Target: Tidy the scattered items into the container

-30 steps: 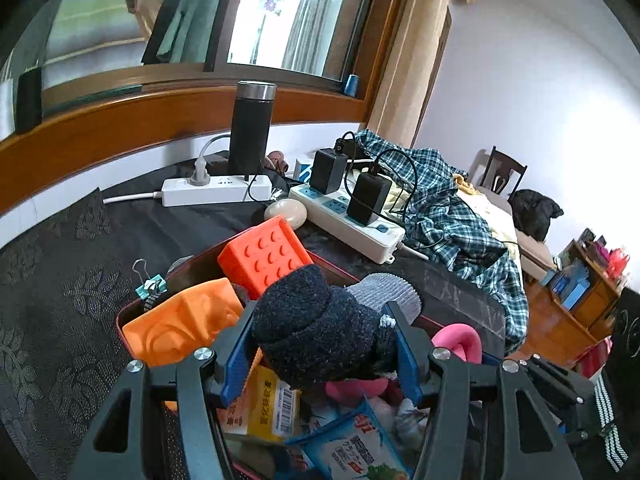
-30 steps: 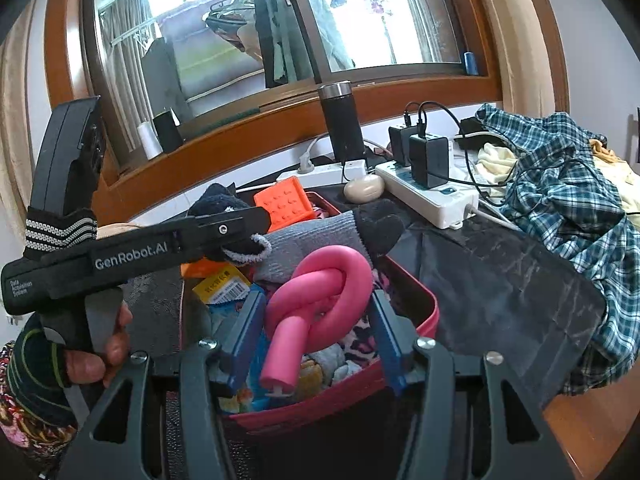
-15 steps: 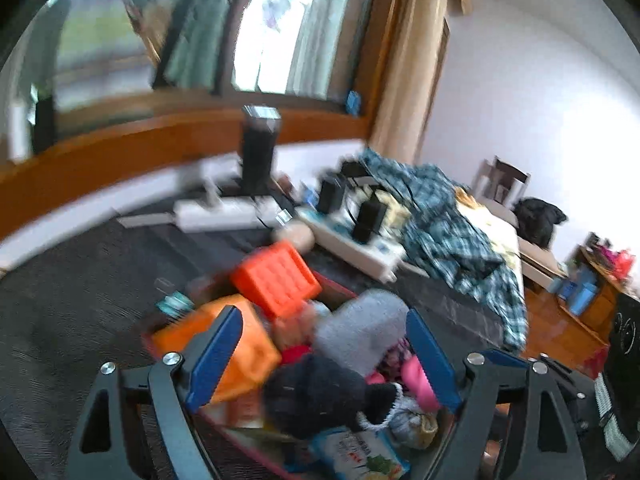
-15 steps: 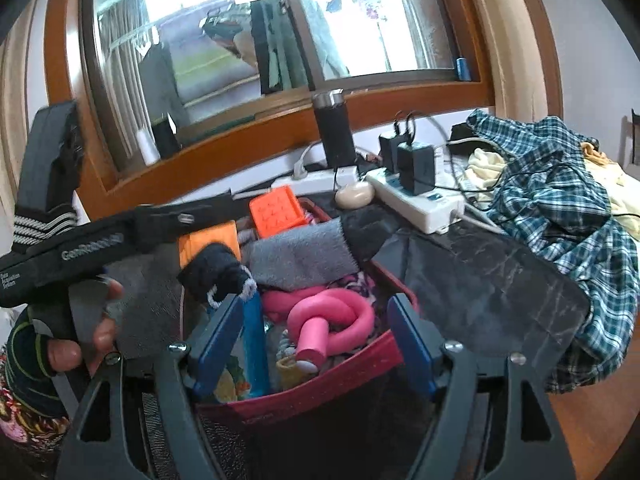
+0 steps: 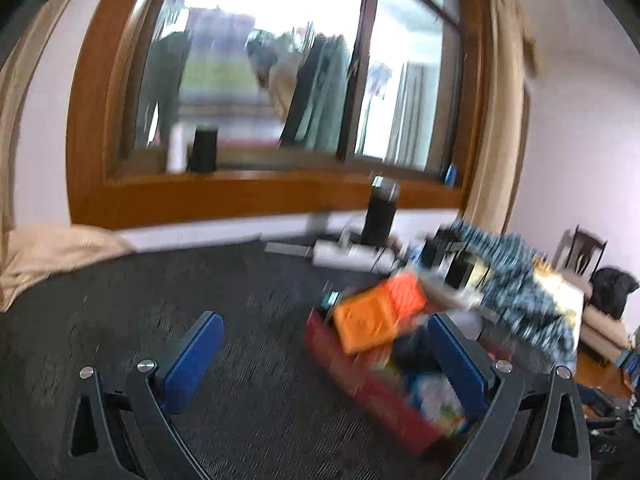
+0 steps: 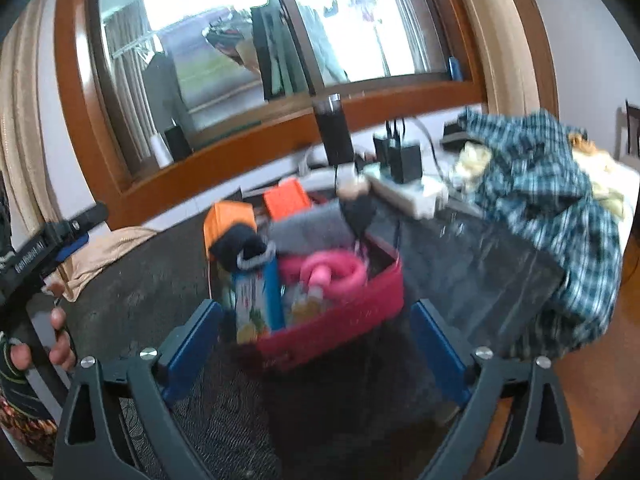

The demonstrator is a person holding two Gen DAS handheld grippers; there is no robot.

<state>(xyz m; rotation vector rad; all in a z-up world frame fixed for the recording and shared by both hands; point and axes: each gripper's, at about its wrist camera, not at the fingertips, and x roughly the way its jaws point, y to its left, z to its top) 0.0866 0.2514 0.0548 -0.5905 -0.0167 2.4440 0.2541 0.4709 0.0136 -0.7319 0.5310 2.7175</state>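
The red container [image 6: 336, 328] sits on the dark table, heaped with things: a dark sock [image 6: 236, 246], a grey sock [image 6: 308, 228], a pink foam twist [image 6: 328, 274], orange blocks [image 6: 286, 200] and a blue packet [image 6: 258, 300]. My right gripper [image 6: 316, 344] is open and empty, held back just in front of the container. My left gripper [image 5: 328, 354] is open and empty, off to the container's left; the container [image 5: 360, 384] lies by its right finger. The left gripper also shows in the right wrist view [image 6: 48, 240]. Both views are blurred.
A black flask [image 6: 334, 128], white power strips [image 6: 408, 194] with black chargers and a plaid shirt [image 6: 552, 188] lie behind and right of the container. A beige cloth [image 5: 52, 252] lies at the table's far left. The table's right edge drops to a wooden floor [image 6: 588, 380].
My left gripper let go of the dark sock into the container, then swung back and left. My right gripper let go of the pink foam twist into the container and pulled back.
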